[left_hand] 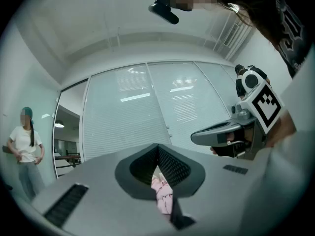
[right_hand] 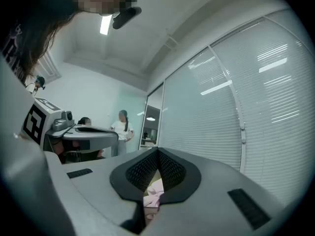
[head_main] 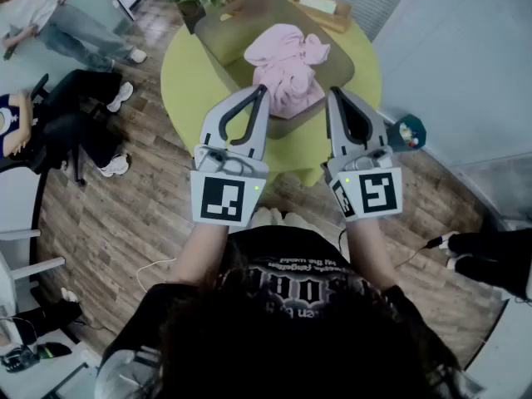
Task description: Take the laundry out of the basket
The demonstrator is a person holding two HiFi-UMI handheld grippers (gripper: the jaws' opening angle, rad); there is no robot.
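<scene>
Hovered left claw point(head_main: 262, 92) and right claw point(head_main: 333, 95), both pinched together and empty, flanking pink laundry point(head_main: 287, 65) heaped just ahead in basket point(head_main: 223, 32).

**One camera overhead, two riding low behind the jaws**

The head view looks steeply down from above the person. It takes in the left gripper point(head_main: 260, 91) and right gripper point(head_main: 334, 96), held close to the round table point(head_main: 184, 77) and the pink laundry point(head_main: 287, 65). Each gripper view sits right behind its own jaws, tilted upward at the blinds wall point(left_hand: 147, 112). Each catches the other gripper side-on and a sliver of pink between its jaws. Both seem to share one standing person point(left_hand: 22, 146), small and far off.
</scene>
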